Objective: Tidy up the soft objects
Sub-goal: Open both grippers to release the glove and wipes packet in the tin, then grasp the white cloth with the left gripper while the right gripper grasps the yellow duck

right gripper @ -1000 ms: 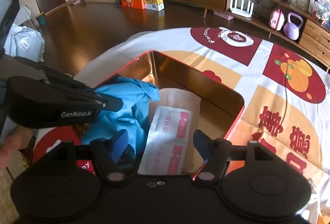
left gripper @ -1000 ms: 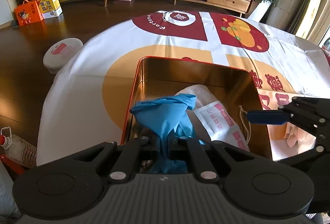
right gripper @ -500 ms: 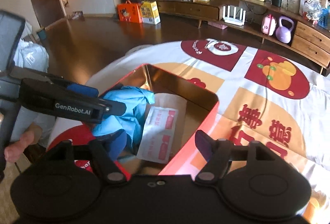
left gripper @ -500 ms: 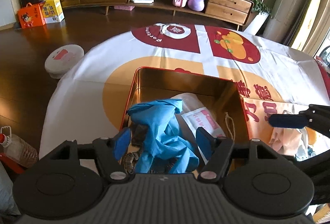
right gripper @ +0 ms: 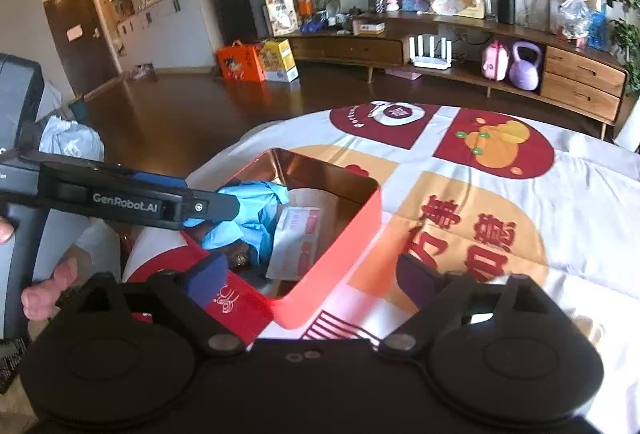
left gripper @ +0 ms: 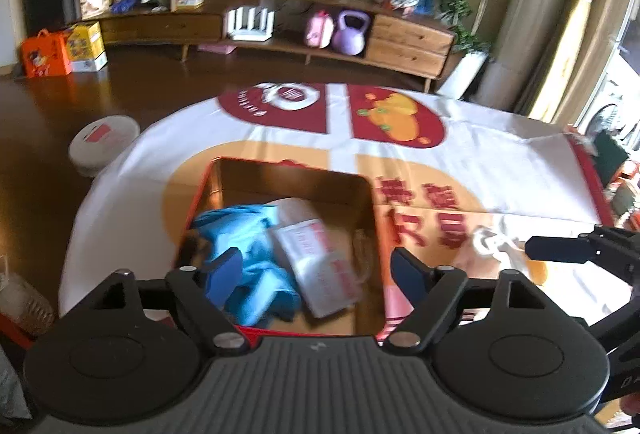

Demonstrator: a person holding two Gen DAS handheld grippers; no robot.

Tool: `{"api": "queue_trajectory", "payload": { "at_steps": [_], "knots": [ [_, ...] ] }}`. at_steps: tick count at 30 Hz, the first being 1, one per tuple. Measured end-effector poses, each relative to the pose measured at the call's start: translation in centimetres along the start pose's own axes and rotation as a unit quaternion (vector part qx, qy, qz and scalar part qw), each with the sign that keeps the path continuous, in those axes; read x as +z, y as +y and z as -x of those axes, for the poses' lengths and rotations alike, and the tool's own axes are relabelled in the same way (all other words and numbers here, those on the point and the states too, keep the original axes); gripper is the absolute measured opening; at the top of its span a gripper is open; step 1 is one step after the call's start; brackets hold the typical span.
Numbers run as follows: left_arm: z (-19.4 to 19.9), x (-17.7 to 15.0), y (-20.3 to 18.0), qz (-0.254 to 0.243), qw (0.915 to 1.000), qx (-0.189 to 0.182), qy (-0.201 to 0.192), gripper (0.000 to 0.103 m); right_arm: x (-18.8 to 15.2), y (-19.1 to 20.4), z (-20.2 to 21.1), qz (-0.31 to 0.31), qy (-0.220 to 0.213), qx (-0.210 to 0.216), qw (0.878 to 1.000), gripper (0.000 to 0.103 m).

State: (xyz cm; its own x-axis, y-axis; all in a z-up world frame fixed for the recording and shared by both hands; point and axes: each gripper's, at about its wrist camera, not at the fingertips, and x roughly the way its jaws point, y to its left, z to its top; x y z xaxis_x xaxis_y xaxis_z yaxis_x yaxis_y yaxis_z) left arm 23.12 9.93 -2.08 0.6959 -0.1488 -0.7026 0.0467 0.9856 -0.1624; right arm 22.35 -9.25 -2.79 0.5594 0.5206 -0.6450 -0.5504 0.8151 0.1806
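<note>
The crumpled blue glove point(left gripper: 248, 254) lies inside the red tin box point(left gripper: 280, 170), against its left wall, free of both tools. Beside it in the box rests a white sachet with red print point(left gripper: 320, 266) on top of a pale paper-like bag point(left gripper: 296, 206); a bit of cord near the box's right wall is too blurred to name.

The left gripper point(left gripper: 318, 268) hangs above the near edge of the box with its jaws opening; the glove shows below and between the blue pads, but they do not press on it. The right gripper point(right gripper: 308, 280) is over the box's near right corner, jaws also opening, nothing between them.

In the left view, a pale, crumpled soft item point(left gripper: 492, 244) lies on the tablecloth point(left gripper: 500, 154) to the right of the box, near the right tool's finger; its kind cannot be told. The box's near wall is cut off by the gripper bodies in both views.

A red lid point(right gripper: 236, 306) lies just beside the box's near left corner. A hand point(right gripper: 44, 286) grips the left tool's handle. Beyond the box stands a wooden sideboard point(right gripper: 580, 82) with a purple kettlebell point(right gripper: 526, 70).
</note>
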Motion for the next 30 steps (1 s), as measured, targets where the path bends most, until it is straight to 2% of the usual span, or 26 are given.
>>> {"api": "queue_trajectory", "payload": {
  "at_steps": [3, 7, 10, 14, 17, 21, 26, 30],
  "knots": [
    [0.4, -0.5, -1.7, -0.006, 0.9998, -0.018, -0.006, 0.085, -0.9, -0.9, 1.7, -0.009, -0.009, -0.005, 1.0, 0.101],
    [0.4, -1.1, -4.1, -0.018, 0.9993, -0.031, -0.006, 0.086, -2.4, -2.4, 3.8, -0.023, -0.021, -0.026, 0.999, 0.102],
    [0.1, -1.5, -5.7, -0.022, 0.9983, -0.053, -0.002, 0.092, -3.7, -3.9, 5.2, -0.032, -0.024, -0.045, 0.998, 0.102],
    [-0.7, -2.0, -7.8, -0.025, 0.9968, -0.076, 0.003, 0.094, -5.6, -6.1, 6.9, -0.05, -0.031, -0.072, 0.996, 0.102],
    [-1.2, -2.2, -9.5, -0.034, 0.9962, -0.081, 0.001, 0.103, -7.0, -7.5, 7.8, -0.059, -0.032, -0.089, 0.994, 0.102],
    [-1.9, -2.5, -11.4, -0.04, 0.9949, -0.092, -0.013, 0.103, -8.6, -9.0, 8.3, -0.063, -0.029, -0.102, 0.992, 0.102],
    [-4.0, -2.5, -13.5, -0.036, 0.9938, -0.105, 0.007, 0.103, -10.4, -10.1, 8.3, -0.053, -0.022, -0.117, 0.991, 0.102],
    [-6.3, -2.3, -15.5, -0.058, 0.995, -0.079, 0.023, 0.103, -11.6, -10.9, 7.6, -0.047, -0.013, -0.123, 0.991, 0.1]
  ]
}}
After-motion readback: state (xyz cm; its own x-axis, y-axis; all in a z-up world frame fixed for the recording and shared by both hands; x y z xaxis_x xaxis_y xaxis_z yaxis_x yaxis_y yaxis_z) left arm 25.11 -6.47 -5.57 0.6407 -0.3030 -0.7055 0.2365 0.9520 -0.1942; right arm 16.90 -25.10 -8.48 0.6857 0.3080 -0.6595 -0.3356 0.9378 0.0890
